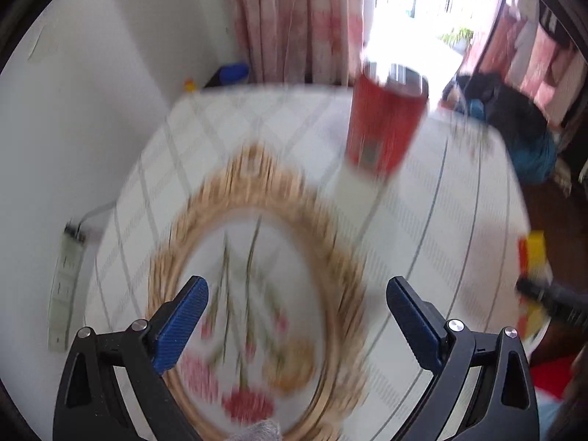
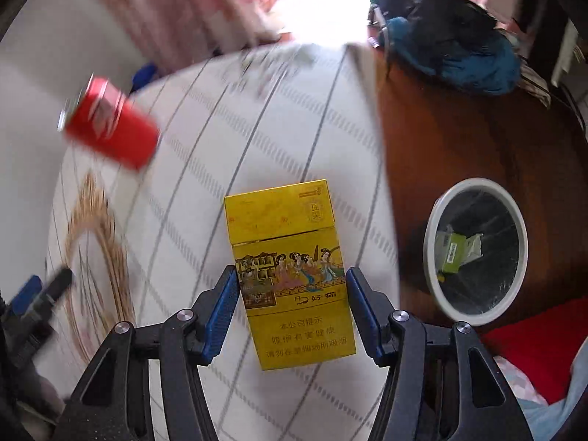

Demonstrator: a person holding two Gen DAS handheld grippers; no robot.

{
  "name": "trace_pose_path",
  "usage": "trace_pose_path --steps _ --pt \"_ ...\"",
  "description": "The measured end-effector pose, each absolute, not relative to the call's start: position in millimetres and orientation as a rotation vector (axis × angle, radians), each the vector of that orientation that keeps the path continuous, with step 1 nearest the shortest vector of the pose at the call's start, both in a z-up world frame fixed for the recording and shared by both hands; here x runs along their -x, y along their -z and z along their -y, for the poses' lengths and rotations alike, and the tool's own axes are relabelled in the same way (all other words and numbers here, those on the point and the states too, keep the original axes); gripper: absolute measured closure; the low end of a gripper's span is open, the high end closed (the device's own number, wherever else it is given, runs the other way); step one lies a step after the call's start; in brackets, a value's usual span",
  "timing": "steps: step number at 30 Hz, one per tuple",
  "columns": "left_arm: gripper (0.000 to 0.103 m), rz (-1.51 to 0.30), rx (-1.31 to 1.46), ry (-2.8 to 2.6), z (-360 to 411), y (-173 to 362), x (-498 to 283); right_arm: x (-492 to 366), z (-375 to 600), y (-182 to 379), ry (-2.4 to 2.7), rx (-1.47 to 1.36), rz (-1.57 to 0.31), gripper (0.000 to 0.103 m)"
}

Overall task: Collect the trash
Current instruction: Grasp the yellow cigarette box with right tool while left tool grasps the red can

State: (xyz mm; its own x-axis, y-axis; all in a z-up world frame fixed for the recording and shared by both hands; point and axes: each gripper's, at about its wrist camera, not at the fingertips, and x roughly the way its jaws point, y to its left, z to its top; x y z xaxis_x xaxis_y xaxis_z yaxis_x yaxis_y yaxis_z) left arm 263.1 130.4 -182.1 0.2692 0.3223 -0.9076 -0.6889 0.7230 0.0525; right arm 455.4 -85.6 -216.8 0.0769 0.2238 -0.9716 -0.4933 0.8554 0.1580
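My right gripper is shut on a yellow cigarette pack, held above the table's right side. A red soda can stands on the checked tablecloth, far ahead of my left gripper, which is open and empty over a woven round mat. The same red can shows at the left in the right wrist view. A white-rimmed trash bin with a black liner sits on the floor to the right of the pack, with a green wrapper inside. Both views are blurred by motion.
A power strip lies along the wall at the left. Dark and blue clothes are piled on the brown floor beyond the table. Pink curtains hang behind. The left gripper shows at the right wrist view's left edge.
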Motion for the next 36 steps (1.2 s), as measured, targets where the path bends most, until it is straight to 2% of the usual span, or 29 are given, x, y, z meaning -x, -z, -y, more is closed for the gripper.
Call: trace_pose_path --steps 5,10,21,24,29,36 --pt "0.004 -1.062 0.381 -0.671 -173.0 153.0 -331.6 -484.1 41.3 211.4 -0.509 0.173 -1.357 0.042" --pt "0.005 -1.149 0.349 -0.608 -189.9 171.7 -379.2 -503.7 35.1 211.9 -0.498 0.148 -1.351 0.042" --pt "0.005 -1.151 0.317 -0.536 -187.1 191.4 -401.8 -522.2 29.0 222.5 -0.494 0.131 -1.358 0.042" --pt "0.041 -1.113 0.29 -0.53 -185.8 191.3 -403.7 -518.9 29.2 223.2 -0.499 0.132 -1.359 0.042" --pt "0.041 -1.059 0.251 -0.528 -174.1 178.4 -393.2 -514.3 36.5 213.5 -0.51 0.122 -1.341 0.042" --pt "0.041 -0.952 0.187 -0.508 -131.3 127.6 -370.0 -507.7 70.8 178.0 -0.519 0.067 -1.281 0.043"
